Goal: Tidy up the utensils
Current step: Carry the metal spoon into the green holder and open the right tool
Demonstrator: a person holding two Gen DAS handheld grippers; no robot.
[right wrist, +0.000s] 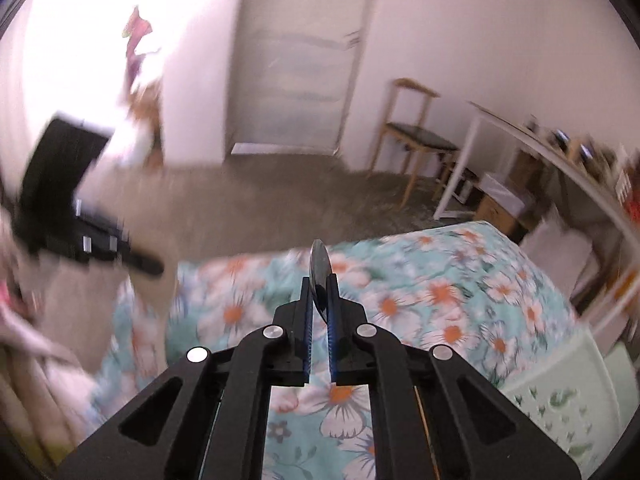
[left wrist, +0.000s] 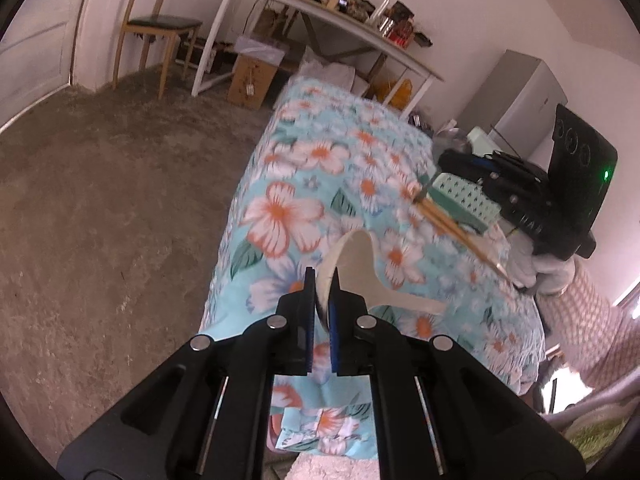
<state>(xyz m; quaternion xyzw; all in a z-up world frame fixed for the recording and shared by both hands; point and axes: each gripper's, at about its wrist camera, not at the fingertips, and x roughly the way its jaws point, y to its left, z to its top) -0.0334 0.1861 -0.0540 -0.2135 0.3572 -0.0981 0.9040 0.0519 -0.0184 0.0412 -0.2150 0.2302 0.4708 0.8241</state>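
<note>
My left gripper [left wrist: 322,280] is shut on a white ceramic spoon [left wrist: 360,268], gripping its bowl rim, above the floral-cloth table [left wrist: 304,152]; the spoon's handle points right. My right gripper [right wrist: 320,286] is shut on a thin metal utensil [right wrist: 319,264] seen edge-on, held above the same cloth [right wrist: 440,280]. In the left wrist view the right gripper [left wrist: 424,190] also shows by wooden chopsticks [left wrist: 452,226], which slant beside a mint-green perforated holder [left wrist: 464,196]; whether it touches them I cannot tell. The holder's corner shows in the right wrist view [right wrist: 568,396].
A wooden chair [left wrist: 152,28] and a cluttered white desk [left wrist: 332,20] stand at the back over a brown carpet [left wrist: 100,200]. A grey cabinet [left wrist: 516,96] stands at the right. The left gripper's body appears blurred at the left [right wrist: 72,200].
</note>
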